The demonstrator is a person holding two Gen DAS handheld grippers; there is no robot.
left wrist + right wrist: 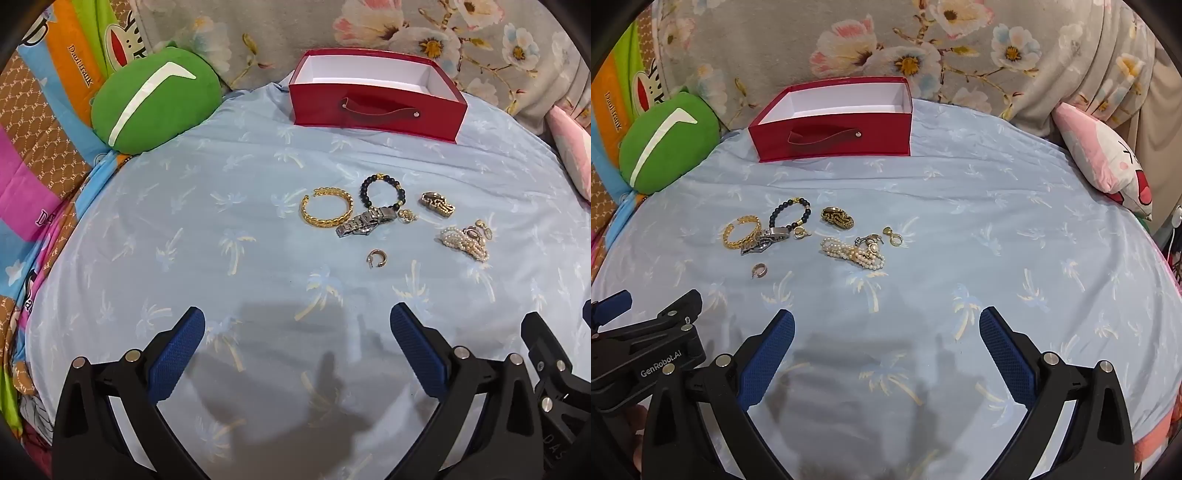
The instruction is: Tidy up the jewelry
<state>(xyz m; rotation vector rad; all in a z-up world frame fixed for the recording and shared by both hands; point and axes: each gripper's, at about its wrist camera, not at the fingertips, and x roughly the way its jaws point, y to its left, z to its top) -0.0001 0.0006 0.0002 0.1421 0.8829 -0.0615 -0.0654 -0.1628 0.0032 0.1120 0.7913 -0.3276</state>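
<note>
Clearly nothing is sorted yet: the gold bangle (327, 206), beaded bracelet (384, 192), watch (364, 221), small ring (376, 258) and pearl strand (463, 242) lie clustered on the bed (221, 206), well ahead of both sets of fingers. Beyond them the red box (373, 107) stands open-topped and empty, presumably to receive each piece. The left gripper (297, 332) and right gripper (886, 332) hover side by side, angled down, fingers spread wide and holding nothing, likely ready for a first pick.
</note>
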